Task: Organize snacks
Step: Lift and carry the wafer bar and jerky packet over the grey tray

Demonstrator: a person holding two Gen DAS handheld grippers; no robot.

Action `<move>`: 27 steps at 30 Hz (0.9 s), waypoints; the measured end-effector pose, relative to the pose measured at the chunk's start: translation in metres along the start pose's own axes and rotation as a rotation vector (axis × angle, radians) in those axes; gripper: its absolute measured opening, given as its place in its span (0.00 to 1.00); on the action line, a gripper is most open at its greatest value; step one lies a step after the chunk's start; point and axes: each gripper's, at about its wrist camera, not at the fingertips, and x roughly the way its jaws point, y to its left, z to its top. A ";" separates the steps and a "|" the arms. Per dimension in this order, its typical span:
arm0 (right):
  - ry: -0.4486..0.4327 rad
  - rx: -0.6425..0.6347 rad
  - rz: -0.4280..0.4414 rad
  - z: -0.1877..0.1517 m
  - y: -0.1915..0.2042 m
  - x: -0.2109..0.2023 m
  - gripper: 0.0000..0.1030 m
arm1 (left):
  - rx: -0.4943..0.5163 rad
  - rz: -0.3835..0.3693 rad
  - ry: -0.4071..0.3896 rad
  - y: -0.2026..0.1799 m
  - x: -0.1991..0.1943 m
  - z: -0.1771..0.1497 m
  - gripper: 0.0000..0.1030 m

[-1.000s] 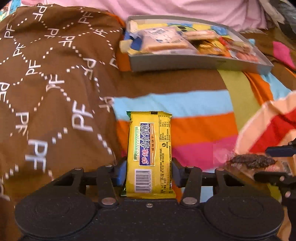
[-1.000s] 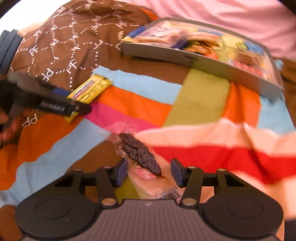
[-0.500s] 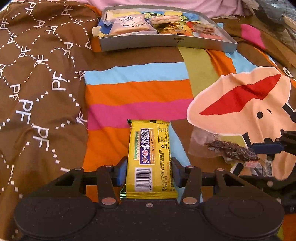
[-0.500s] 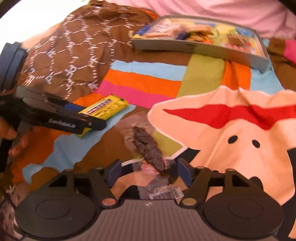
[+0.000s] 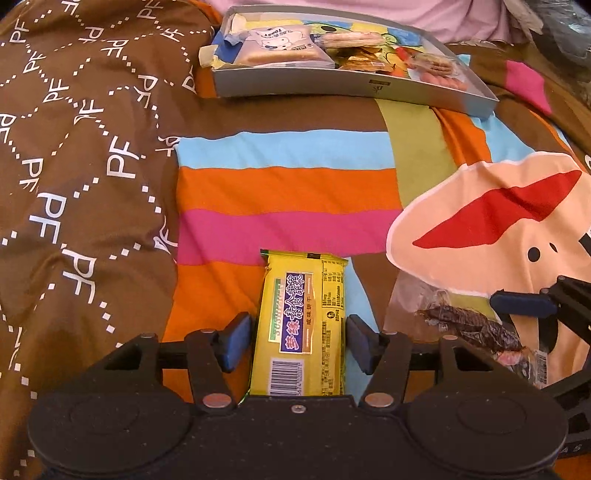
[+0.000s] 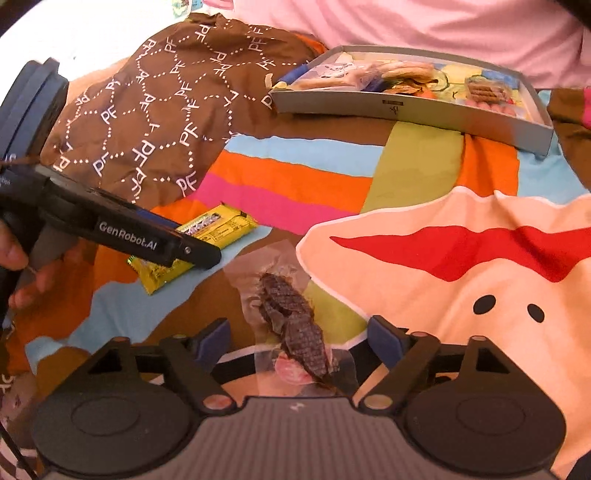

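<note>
A yellow biscuit pack (image 5: pixel 299 325) lies lengthwise on the striped blanket between the fingers of my left gripper (image 5: pixel 297 339). The pads stand just off its sides, so that gripper is narrowly open. In the right wrist view the same pack (image 6: pixel 218 225) rests flat under the left gripper's finger (image 6: pixel 159 240). A clear packet of dark dried meat (image 6: pixel 291 325) lies on the blanket between the wide-open fingers of my right gripper (image 6: pixel 299 339). The left wrist view shows that packet (image 5: pixel 469 328) to the right. A grey tray (image 5: pixel 351 86) with several snacks sits at the back.
A rumpled brown fold of blanket with white letters (image 5: pixel 74 184) rises on the left. Pink fabric (image 6: pixel 406 26) lies behind the tray (image 6: pixel 406 110). A hand (image 6: pixel 14 254) holds the left gripper at the left edge. Flat striped blanket stretches between the packs and the tray.
Both grippers came down to the blanket with their packs. The right fingers spread wide off the meat packet. The left pads eased slightly off the yellow pack, which now lies a little askew.
</note>
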 end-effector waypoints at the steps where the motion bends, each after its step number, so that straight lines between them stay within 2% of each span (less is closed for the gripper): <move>1: 0.000 -0.018 -0.005 -0.001 0.003 0.000 0.78 | 0.003 0.002 -0.001 -0.001 0.000 -0.001 0.57; 3: -0.002 -0.055 -0.019 -0.002 0.009 0.000 0.70 | 0.022 0.003 0.002 -0.002 -0.001 -0.001 0.57; 5: -0.007 -0.070 -0.030 -0.003 0.012 -0.001 0.55 | 0.036 0.005 0.010 -0.001 -0.001 0.000 0.57; 6: -0.009 -0.071 -0.033 -0.003 0.013 -0.001 0.52 | 0.036 0.003 0.012 0.000 -0.002 0.000 0.57; 16: 0.000 -0.081 0.017 -0.007 0.026 -0.003 0.51 | 0.031 0.016 0.011 -0.006 -0.009 -0.009 0.49; 19: 0.010 -0.097 0.018 -0.008 0.031 -0.001 0.58 | 0.028 0.028 0.003 -0.007 -0.012 -0.014 0.49; 22: 0.015 -0.113 0.012 -0.009 0.033 0.001 0.59 | 0.061 0.054 0.009 -0.013 -0.012 -0.015 0.49; 24: 0.014 -0.111 0.011 -0.009 0.033 0.000 0.56 | 0.056 0.063 0.016 -0.014 -0.011 -0.014 0.49; 25: 0.011 -0.110 0.006 -0.009 0.033 0.000 0.49 | 0.049 0.065 0.018 -0.013 -0.011 -0.013 0.49; 27: -0.002 -0.110 -0.012 -0.010 0.034 -0.002 0.48 | 0.037 0.069 0.018 -0.013 -0.013 -0.013 0.49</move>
